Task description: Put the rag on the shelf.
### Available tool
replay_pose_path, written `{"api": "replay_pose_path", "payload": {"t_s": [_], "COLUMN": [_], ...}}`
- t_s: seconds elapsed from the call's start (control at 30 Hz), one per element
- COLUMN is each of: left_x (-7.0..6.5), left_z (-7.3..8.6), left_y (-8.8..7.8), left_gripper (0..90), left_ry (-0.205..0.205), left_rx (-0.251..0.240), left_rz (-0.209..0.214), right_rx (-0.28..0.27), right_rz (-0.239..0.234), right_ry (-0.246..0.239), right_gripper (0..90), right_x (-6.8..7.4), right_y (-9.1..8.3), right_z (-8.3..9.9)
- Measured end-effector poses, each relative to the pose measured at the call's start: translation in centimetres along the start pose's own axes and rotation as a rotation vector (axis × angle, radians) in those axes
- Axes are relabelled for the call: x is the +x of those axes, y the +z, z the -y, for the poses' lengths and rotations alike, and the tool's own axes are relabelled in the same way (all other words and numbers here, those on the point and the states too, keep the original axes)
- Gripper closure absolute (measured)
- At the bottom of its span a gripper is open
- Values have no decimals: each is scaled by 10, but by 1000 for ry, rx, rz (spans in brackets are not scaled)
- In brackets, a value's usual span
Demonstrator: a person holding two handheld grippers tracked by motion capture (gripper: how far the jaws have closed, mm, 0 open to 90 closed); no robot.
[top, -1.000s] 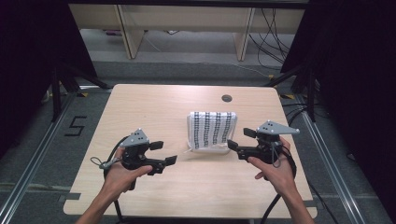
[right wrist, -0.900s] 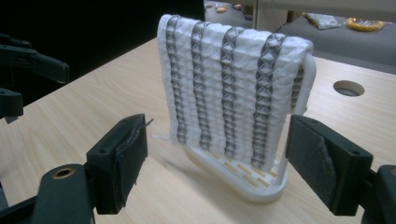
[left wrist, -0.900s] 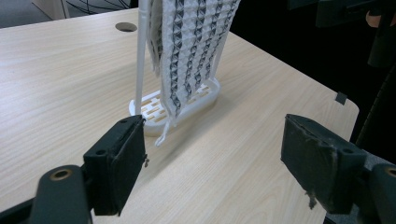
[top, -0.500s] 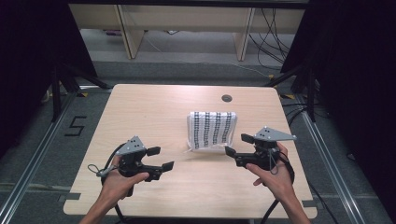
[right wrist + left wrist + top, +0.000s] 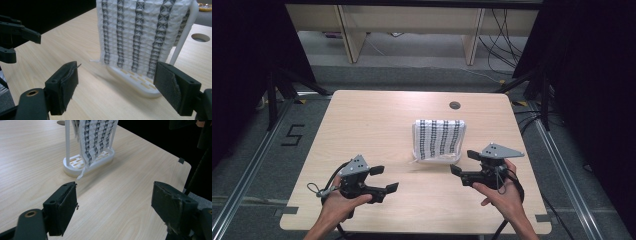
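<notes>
A white waffle-weave towel with dark stripes (image 5: 439, 138) hangs over a small white rack (image 5: 416, 159) in the middle of the wooden table (image 5: 362, 130). My left gripper (image 5: 384, 179) is held near the front edge, to the left of the rack, open and holding nothing. My right gripper (image 5: 464, 162) sits open just right of the rack's front corner. In the left gripper view the towel (image 5: 93, 137) and the rack base (image 5: 87, 165) lie ahead of the open left gripper (image 5: 117, 202). The right gripper view has the towel (image 5: 140, 32) close in front of the open right gripper (image 5: 115, 85).
A round cable hole (image 5: 455, 105) sits in the table behind the rack. The table's right edge and a dark drop (image 5: 185, 162) lie beyond the rack in the left gripper view. Shelving legs and cables (image 5: 497, 30) stand on the floor behind the table.
Both grippers have drawn back from the towel rack toward the near edge of the table. Their jaws stay open. The towel and rack have not moved.
</notes>
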State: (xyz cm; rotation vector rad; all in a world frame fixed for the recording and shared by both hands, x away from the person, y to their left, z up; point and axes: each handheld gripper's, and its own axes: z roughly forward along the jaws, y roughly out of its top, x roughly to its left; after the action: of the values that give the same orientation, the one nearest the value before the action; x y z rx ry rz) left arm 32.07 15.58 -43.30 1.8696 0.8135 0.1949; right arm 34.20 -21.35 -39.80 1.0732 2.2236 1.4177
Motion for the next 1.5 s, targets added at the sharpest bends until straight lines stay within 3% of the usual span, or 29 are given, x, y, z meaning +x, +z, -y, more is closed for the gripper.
{"api": "replay_pose_path", "payload": {"t_s": [0.03,0.17,0.2,0.27,0.33,0.37,0.5,0.57,0.6,0.83,0.93,0.97,1.0,1.03,1.07,1.1,1.13,1.27,1.3,1.33,1.4,1.43,1.47,1.5], "left_x": [0,-2,-2,-3,-3,-3,-3,-2,-3,-2,-3,-4,-4,-5,-6,-7,-8,-12,-13,-15,-17,-18,-20,-18], "left_z": [2,10,12,15,17,19,25,27,29,37,43,44,46,48,50,52,53,60,61,63,66,66,67,67], "left_y": [0,0,0,0,1,1,2,1,1,-2,-3,-3,-2,-3,-3,-3,-2,0,1,1,4,4,5,5], "left_gripper": [199,198,198,197,194,194,192,192,192,184,180,179,178,177,175,173,173,169,167,165,165,165,165,165], "left_ry": [-1,-1,-3,10,11,14,16,18,10,17,19,16,21,25,31,42,45,75,74,75,85,91,101,131], "left_rx": [3,8,7,20,17,25,21,28,20,27,38,41,36,44,46,49,50,78,76,81,83,96,101,115], "left_rz": [-5,-1,1,-8,-5,-11,-7,-13,-16,-13,-12,-16,-7,-18,-17,-19,-23,-20,-18,-25,-21,-22,-25,-29], "right_rx": [15,20,26,17,27,16,33,25,29,37,40,43,40,36,38,38,38,38,48,51,67,77,77,85], "right_rz": [-3,-1,-7,-1,-11,-10,-6,1,-13,-30,-39,-38,-39,-38,-41,-37,-45,-53,-58,-62,-65,-52,-69,-72], "right_ry": [25,9,32,5,15,-10,31,-9,31,19,41,23,52,28,52,6,44,28,44,23,50,26,15,49], "right_gripper": [210,210,211,211,211,211,211,211,211,211,212,211,209,208,207,206,203,189,182,180,171,166,165,165], "right_x": [2,0,2,0,0,-1,3,1,4,6,9,8,10,8,11,8,11,13,16,15,18,17,17,21], "right_y": [-1,1,1,3,4,5,4,4,5,5,3,3,2,3,2,1,1,2,3,4,5,5,6,7], "right_z": [1,7,9,11,14,15,19,21,23,34,40,41,44,46,48,48,50,57,62,64,69,70,72,75]}}
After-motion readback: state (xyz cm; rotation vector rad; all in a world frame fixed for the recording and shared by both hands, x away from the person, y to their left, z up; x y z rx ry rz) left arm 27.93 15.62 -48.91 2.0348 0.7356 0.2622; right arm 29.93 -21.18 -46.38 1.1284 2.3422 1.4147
